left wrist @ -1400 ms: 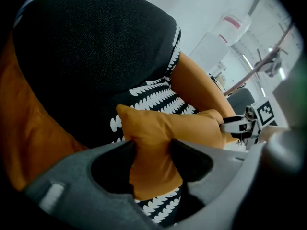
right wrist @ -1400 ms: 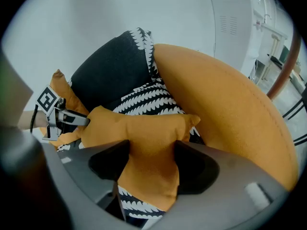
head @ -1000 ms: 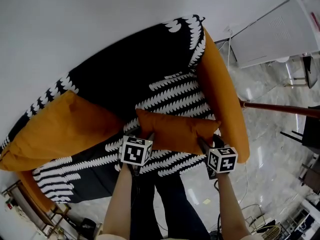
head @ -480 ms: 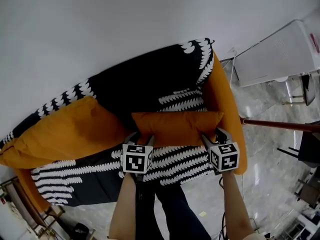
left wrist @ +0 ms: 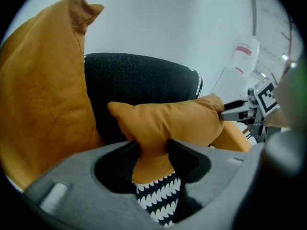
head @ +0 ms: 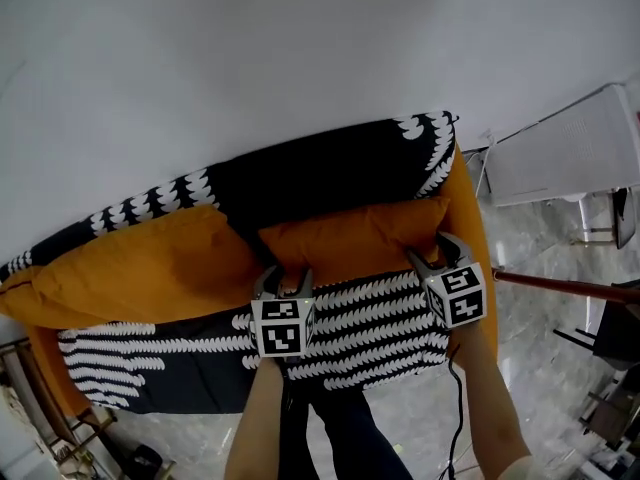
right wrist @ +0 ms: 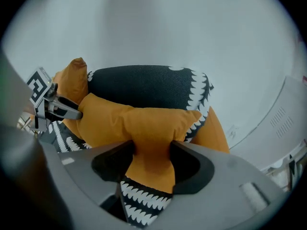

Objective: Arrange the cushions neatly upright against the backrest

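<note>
Small orange cushion point(head: 350, 240) is sitting long-side-across at the far edge of the patterned seat point(head: 370, 323), right in front of the black backrest point(head: 320, 173), over on the right half of the sofa. Both grippers are holding it by its near lower edge.

The left gripper point(left wrist: 153, 150) is biting into the cushion's left end. Its jaws are standing partway apart and squeezing a thick fold of the orange fabric between them, so the fabric is bunching up above the pads. The right gripper point(right wrist: 152, 150) is doing the same thing on the cushion's right end, partway apart and clamping down on a fat pinch of cushion. Below each pinch the black-and-white seat cover is showing through. I can't tell whether the cushion's bottom is resting on the seat or hanging just above it, or whether its back is actually pressing on the backrest.

The big orange cushion point(head: 130, 273) is standing upright on the left, leaning against the left part of the backrest, just beside the small one's left end. From the left gripper view its top corner is poking up above the backrest.

On the right the orange armrest point(head: 470, 213) is sitting just beside the small cushion's right end. A white wall point(head: 250, 58) is running behind the sofa.
</note>
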A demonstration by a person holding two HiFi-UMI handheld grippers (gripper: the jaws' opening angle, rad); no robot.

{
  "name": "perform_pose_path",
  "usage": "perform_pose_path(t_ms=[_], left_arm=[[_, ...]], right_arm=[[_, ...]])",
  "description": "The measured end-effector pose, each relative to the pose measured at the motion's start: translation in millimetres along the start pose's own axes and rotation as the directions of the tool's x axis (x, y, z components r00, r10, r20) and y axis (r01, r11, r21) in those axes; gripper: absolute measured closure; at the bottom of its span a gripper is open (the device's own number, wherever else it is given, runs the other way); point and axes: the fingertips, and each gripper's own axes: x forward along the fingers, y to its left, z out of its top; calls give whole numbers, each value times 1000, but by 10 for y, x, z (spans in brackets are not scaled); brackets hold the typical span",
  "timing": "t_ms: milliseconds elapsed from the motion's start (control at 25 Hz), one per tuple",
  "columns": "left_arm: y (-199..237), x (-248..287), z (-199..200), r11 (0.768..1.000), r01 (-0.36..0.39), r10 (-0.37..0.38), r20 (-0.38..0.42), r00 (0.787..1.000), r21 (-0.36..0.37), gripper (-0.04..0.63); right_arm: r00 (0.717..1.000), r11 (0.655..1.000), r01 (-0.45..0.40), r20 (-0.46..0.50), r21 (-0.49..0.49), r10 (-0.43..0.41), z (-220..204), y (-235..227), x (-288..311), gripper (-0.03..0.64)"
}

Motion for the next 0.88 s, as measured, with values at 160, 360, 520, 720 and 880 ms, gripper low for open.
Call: perform_pose_path(t_ms=[160,360,520,720,880], left_arm=[[61,64,-12,999,-32,32,9,999,-1,385],[114,191,-18,997,-47,47,-1,999,56,385],[120,329,-179,998,-35,38,-54,998,54,385],[106,432,-366,997,-44,47,-66,997,57,382],[159,472,-359,998,-60,61,-63,996,21,379]], right_arm=[[1000,997,-19,-1,-72,19,131,-34,176,357],[999,997,-37,-37,-74,35,53,-78,367,357],[996,997,-51,-77,-61,46,-145,-50,473,359],[996,998,-51,-77,-44,47,-347,-22,561,357],[996,998,-52,-72,-31,50,-314,-39,621,353]])
